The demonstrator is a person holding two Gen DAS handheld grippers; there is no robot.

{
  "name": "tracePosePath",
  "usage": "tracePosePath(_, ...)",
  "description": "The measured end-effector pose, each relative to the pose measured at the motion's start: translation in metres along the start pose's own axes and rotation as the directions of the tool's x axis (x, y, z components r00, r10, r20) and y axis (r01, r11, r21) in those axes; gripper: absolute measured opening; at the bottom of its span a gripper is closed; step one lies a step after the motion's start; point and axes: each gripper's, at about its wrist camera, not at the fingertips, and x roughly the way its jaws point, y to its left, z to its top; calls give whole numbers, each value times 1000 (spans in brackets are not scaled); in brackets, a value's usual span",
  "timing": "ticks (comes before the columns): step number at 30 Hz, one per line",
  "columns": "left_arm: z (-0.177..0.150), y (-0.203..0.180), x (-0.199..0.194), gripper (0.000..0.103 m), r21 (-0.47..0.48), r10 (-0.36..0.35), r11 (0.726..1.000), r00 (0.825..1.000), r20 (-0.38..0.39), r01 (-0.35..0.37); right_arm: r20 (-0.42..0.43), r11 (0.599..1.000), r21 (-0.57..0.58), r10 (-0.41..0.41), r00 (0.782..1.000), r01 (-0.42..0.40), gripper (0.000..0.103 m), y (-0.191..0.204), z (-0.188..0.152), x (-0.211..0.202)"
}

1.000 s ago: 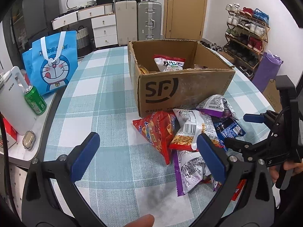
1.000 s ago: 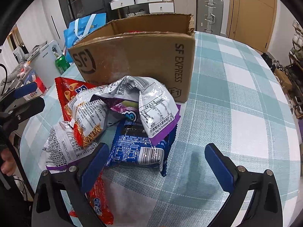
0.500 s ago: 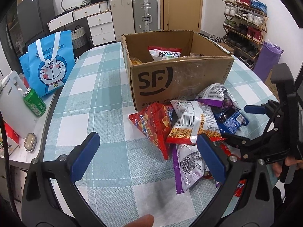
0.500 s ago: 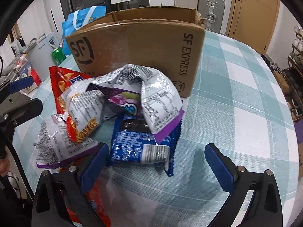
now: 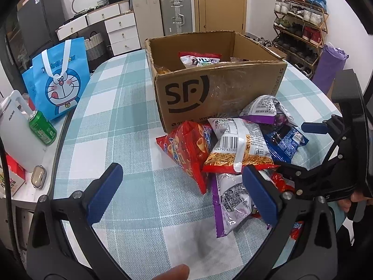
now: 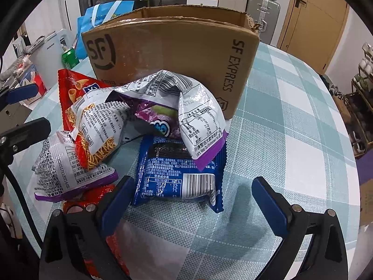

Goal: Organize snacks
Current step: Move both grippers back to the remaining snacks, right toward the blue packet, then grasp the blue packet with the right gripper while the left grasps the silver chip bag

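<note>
A pile of snack bags lies in front of a cardboard SF box on the checked tablecloth. In the left wrist view the pile holds a red cone-snack bag, a noodle-snack bag, a purple-edged silver bag and a blue packet. Snacks lie inside the box. My left gripper is open just before the pile. My right gripper is open, its jaws on either side of the blue packet, which lies under a crumpled silver-purple bag.
A blue cartoon tote bag, a green can and a white appliance stand on a side counter at the left. Suitcases, drawers and a shoe rack line the room behind. Bare tablecloth spreads right of the box.
Both grippers have moved closer to the snack pile and the box, which now look larger. Both stay open. The snacks have not moved.
</note>
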Motion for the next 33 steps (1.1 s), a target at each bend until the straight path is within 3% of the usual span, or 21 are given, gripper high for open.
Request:
tracePosePath(5,-1,-1,-1,102,10,-13,1000,1000,-4,13,2,999,-9,41,999,-41,76,-2,0,-2)
tracePosePath(8,-1,-3,-2,102,16,-19,1000,1000,-4,19,9,999,-30,40,999,-39,71,2,-1,-6)
tracePosePath(16,-2,-5,-3,102,32,-32,999,999,-7,33,39,996,-70,55,998,-52,44,10,-4,-18)
tracePosePath(33,-9,-28,-6,102,105,-139,984,990,-41,142,141,982,-76,182,973,-173,42,-10,0,-61)
